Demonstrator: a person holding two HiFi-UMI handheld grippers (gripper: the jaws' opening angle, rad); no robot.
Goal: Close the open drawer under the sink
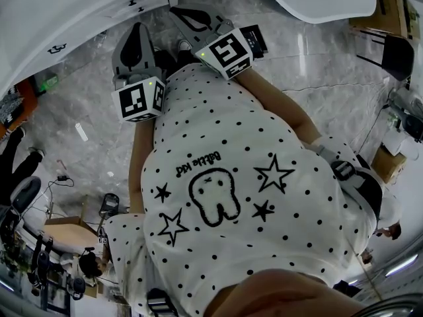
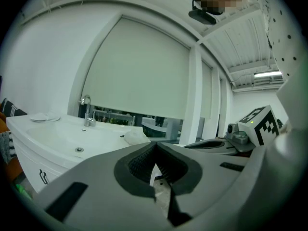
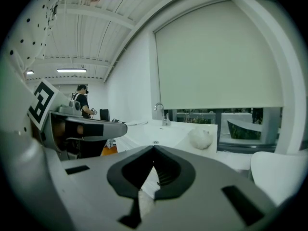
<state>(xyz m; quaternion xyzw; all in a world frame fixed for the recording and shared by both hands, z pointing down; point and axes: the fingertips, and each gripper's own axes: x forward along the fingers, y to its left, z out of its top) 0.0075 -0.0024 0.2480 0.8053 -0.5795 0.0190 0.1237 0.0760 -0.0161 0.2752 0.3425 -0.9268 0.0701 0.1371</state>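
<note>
Both tongs are pressed together with nothing in them: our left tongs (image 2: 155, 150) and right tongs (image 3: 153, 153). Past them, the drawer (image 2: 33, 167) sits under the sink (image 2: 72, 141), ahead and leftward, nearest our left tongs. We think that hand should push.

The left gripper (image 2: 155, 150) fills the lower frame, its grey jaws closed tip to tip with nothing between them; beyond it to the left stands a white sink (image 2: 57, 138) with a chrome faucet (image 2: 87, 110) at its back edge and a round drain (image 2: 79, 149) in the basin; a small dish (image 2: 40, 117) rests on the far rim; a crumpled white wad (image 2: 135, 136) lies at the sink's right end; a pale roller blind (image 2: 139, 71) covers the window behind; the right gripper (image 2: 191, 145) juts in from the right, beside a dotted sleeve (image 2: 284, 42).
</note>
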